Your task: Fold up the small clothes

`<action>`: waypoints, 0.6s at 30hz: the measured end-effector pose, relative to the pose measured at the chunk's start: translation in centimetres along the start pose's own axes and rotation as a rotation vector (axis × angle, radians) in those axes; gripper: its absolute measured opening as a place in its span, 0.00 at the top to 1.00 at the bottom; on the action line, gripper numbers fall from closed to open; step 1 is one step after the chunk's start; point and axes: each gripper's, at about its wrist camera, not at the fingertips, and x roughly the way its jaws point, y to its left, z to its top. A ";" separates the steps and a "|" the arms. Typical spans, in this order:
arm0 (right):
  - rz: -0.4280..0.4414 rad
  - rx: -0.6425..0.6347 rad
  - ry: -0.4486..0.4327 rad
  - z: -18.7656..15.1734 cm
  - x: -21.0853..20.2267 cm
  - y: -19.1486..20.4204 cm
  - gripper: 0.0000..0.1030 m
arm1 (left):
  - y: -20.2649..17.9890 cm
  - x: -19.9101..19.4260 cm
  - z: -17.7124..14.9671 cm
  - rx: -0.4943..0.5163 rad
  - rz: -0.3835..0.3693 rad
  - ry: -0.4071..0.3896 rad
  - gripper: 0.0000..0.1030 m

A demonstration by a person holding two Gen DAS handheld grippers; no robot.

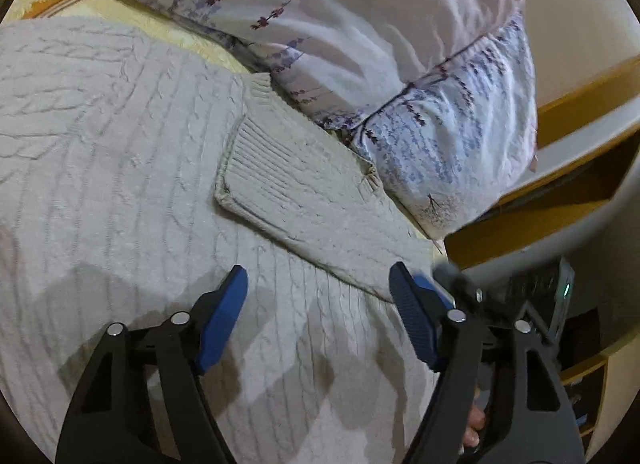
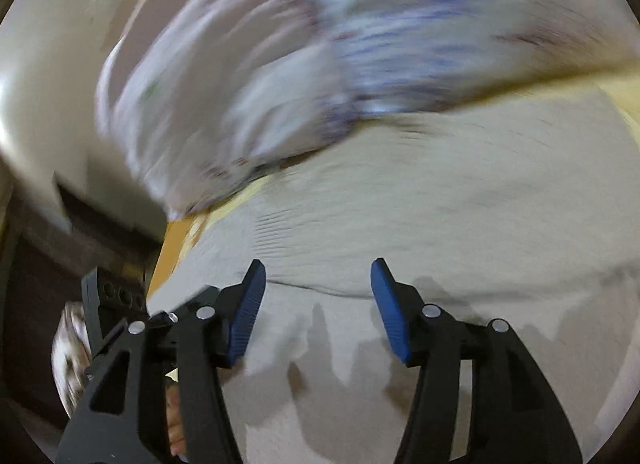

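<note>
A pale grey cable-knit sweater (image 1: 120, 151) lies spread on the bed, one sleeve (image 1: 304, 199) with a ribbed cuff folded across its body. My left gripper (image 1: 318, 284) hovers over the knit just below that sleeve, its blue pads apart and nothing between them. The right wrist view is blurred by motion. There the same sweater (image 2: 440, 203) fills the lower half, and my right gripper (image 2: 318, 276) stands open above a folded edge of it, gripping nothing.
A floral pillow (image 1: 420, 111) lies against the sweater's far side, and it shows blurred as the pillow (image 2: 280, 63) in the right wrist view. Yellow bedding (image 1: 188, 35) shows beneath. A wooden bed frame (image 1: 560, 215) and dark furniture stand at the bed's edge.
</note>
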 end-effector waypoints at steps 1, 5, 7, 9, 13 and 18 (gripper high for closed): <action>-0.026 0.064 -0.018 -0.2 -1.2 -1.9 0.47 | 0.1 0.3 0.2 -0.021 0.003 0.001 0.32; -0.090 0.308 -0.099 -1.0 -5.1 -9.0 0.47 | 0.5 1.4 1.0 -0.109 0.028 -0.008 0.38; -0.102 0.406 -0.144 -1.2 -6.0 -11.6 0.47 | 0.6 1.8 1.4 -0.138 0.048 -0.026 0.41; -0.089 0.455 -0.179 -1.0 -6.5 -12.9 0.47 | 0.8 2.1 1.6 -0.158 0.058 -0.045 0.47; -0.104 0.466 -0.214 -0.7 -6.3 -13.8 0.65 | 1.5 2.7 2.2 -0.198 0.080 -0.074 0.65; -0.071 0.414 -0.226 -0.6 -5.7 -12.3 0.92 | 2.1 3.1 3.2 -0.177 0.091 -0.090 0.93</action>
